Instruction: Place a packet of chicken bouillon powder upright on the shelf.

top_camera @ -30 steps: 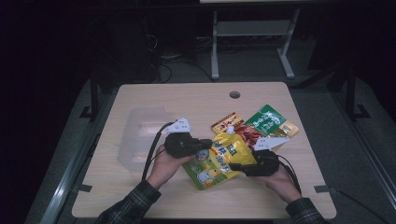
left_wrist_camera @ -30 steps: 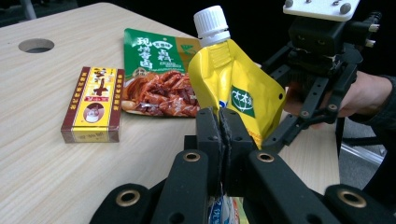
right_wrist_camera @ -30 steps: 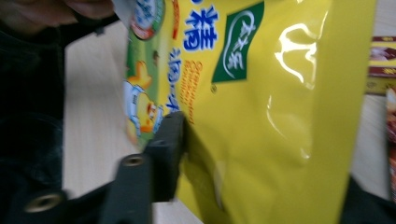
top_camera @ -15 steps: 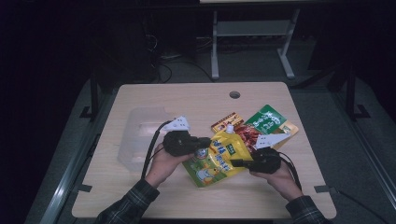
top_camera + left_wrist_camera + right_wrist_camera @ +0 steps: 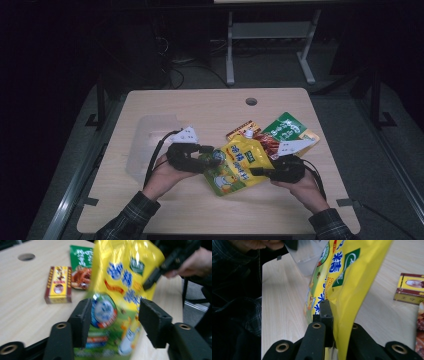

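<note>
A yellow and green spouted pouch (image 5: 240, 165) is held tilted above the table between both hands. My right gripper (image 5: 255, 171) is shut on its right edge; in the right gripper view the jaws (image 5: 332, 315) pinch the yellow film (image 5: 347, 272). My left gripper (image 5: 212, 159) is at the pouch's left corner. Its jaws have just been opening, and in the left gripper view the gripper (image 5: 113, 322) stands open with the pouch (image 5: 125, 277) between the pads, which are clear of it. The right gripper (image 5: 155, 277) shows farther off on the pouch's far edge.
A red and yellow box (image 5: 242, 129) (image 5: 58, 283), a green packet (image 5: 286, 127) and a red snack packet (image 5: 267, 142) lie behind the pouch. A clear plastic container (image 5: 150, 140) sits at the left. The wooden table (image 5: 200, 105) has a cable hole (image 5: 251, 101).
The left gripper's jaws have spread apart off the pouch. The right gripper has closed on the pouch's right edge. Both hands stayed roughly in place.
</note>
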The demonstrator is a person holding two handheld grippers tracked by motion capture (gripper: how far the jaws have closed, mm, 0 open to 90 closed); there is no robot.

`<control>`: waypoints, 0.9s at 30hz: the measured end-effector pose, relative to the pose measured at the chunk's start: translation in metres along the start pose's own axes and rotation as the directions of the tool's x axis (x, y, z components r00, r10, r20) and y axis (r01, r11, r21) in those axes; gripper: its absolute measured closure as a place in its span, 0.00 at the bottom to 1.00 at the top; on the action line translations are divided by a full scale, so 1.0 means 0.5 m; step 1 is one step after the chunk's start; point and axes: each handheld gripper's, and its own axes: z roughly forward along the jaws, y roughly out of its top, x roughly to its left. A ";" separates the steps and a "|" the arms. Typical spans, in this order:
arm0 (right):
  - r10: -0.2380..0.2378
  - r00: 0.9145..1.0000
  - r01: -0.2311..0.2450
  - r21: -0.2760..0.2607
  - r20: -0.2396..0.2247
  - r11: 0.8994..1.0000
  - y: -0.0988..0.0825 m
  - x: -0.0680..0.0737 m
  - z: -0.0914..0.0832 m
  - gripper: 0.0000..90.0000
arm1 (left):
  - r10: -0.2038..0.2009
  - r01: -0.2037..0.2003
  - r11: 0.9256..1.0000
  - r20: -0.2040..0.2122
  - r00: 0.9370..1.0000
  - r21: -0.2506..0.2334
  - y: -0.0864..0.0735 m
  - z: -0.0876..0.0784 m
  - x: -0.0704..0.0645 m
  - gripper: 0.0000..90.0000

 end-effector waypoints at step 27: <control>-0.016 1.000 0.016 0.018 -0.006 1.000 0.121 -0.014 0.008 1.00 | 0.063 -0.062 0.990 -0.002 0.998 0.124 -0.148 0.042 -0.078 0.19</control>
